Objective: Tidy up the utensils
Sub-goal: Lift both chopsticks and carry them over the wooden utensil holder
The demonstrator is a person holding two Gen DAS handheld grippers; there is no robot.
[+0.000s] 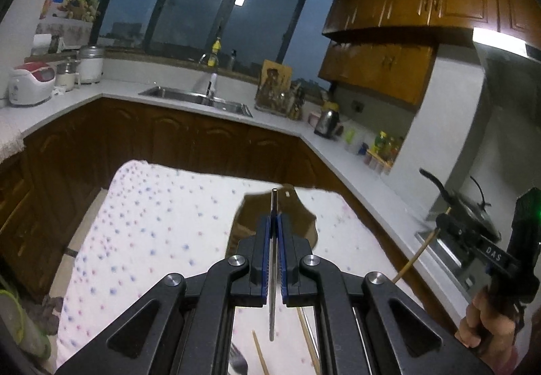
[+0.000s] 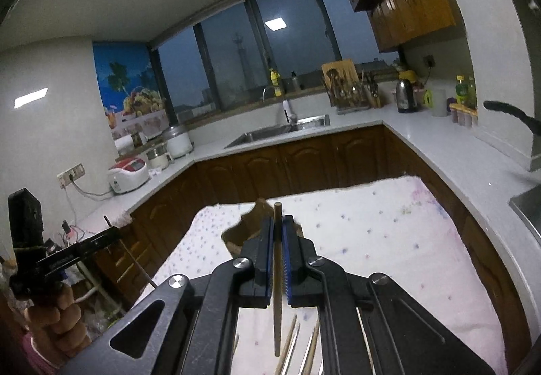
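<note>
Judging by the loose chopsticks (image 2: 290, 337) left on the dotted cloth (image 1: 152, 223), sorting was barely begun: a metal chopstick (image 1: 274, 206) was clamped in the left gripper (image 1: 274, 223), a wooden chopstick (image 2: 277, 216) in the right gripper (image 2: 277, 226), both raised before the brown holder (image 1: 263, 206).

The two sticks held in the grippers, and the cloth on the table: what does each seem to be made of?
The left gripper is shut on a thin stick that looks like metal: grey, with a dull shine. The right gripper is shut on a chopstick that looks like wood or bamboo: matte tan-brown. The cloth looks like soft white fabric printed with small blue and pink dots.
</note>
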